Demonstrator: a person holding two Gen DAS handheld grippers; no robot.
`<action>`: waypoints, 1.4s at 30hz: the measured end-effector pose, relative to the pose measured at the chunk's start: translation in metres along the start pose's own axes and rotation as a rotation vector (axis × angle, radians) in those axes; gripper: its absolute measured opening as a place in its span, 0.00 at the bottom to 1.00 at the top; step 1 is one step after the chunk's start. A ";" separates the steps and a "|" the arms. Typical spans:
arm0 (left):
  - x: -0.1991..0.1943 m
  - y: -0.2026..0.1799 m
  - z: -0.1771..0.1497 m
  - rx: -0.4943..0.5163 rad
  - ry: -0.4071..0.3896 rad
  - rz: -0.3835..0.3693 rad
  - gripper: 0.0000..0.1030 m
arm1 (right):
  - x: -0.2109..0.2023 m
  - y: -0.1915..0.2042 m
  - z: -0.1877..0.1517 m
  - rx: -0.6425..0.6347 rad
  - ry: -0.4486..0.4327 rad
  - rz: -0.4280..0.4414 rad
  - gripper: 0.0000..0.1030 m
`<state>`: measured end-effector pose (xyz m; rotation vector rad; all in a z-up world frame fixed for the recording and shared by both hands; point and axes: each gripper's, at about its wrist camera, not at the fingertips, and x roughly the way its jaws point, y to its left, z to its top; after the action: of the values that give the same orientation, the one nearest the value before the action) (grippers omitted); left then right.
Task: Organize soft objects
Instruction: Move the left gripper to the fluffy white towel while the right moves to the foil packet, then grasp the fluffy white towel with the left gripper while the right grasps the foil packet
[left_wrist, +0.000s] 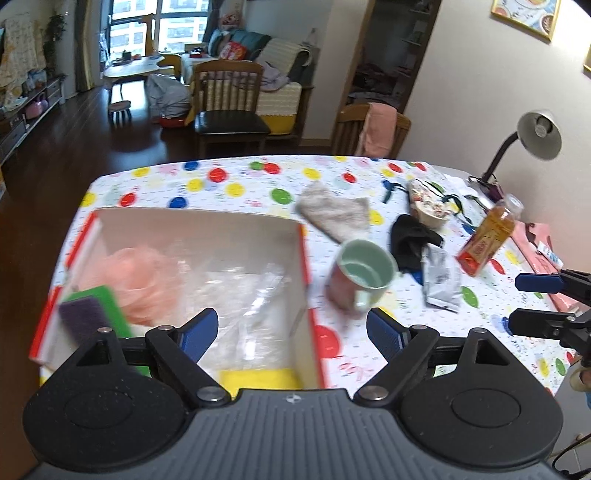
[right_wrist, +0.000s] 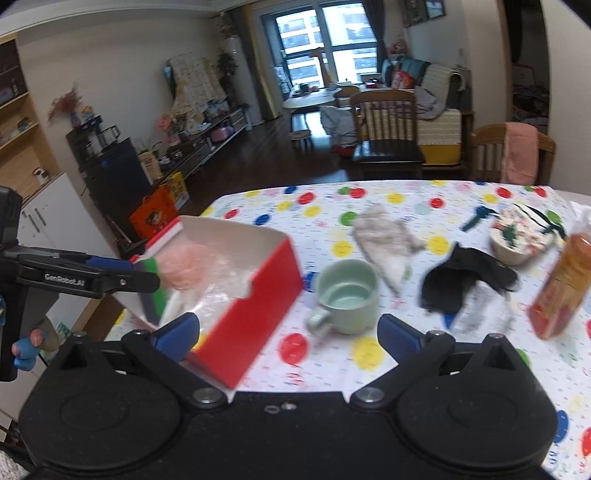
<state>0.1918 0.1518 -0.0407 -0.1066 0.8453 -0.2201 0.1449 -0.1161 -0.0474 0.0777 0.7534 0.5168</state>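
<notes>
Both grippers empty, jaws wide apart: left gripper (left_wrist: 291, 334) above the near edge of the red box (left_wrist: 312, 295), right gripper (right_wrist: 288, 336) over the tablecloth (right_wrist: 369, 354) near the green mug (right_wrist: 347, 295). Box already holds a pink mesh puff (left_wrist: 144, 280), clear plastic bag (left_wrist: 255, 295) and a green-purple sponge (left_wrist: 92, 314). Soft items left out: grey cloth (left_wrist: 334, 214) far of the mug, black cloth (left_wrist: 413, 236) right of it, beside a silver pouch (left_wrist: 441, 280). Risks, my read: reaching past the mug could tip it; the juice bottle (left_wrist: 487, 236) sits close to the black cloth and could get knocked; a grab there may also snag the pouch.
</notes>
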 end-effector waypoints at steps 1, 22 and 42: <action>0.004 -0.008 0.002 0.002 0.003 -0.005 0.85 | -0.003 -0.008 -0.001 0.005 -0.002 -0.009 1.00; 0.134 -0.135 0.095 0.012 0.077 0.051 0.85 | 0.014 -0.157 -0.024 0.097 0.037 -0.120 1.00; 0.290 -0.133 0.167 -0.051 0.215 0.195 0.85 | 0.087 -0.195 -0.008 0.111 0.111 -0.136 0.98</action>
<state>0.4834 -0.0449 -0.1181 -0.0477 1.0688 -0.0267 0.2743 -0.2456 -0.1568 0.1007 0.8895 0.3518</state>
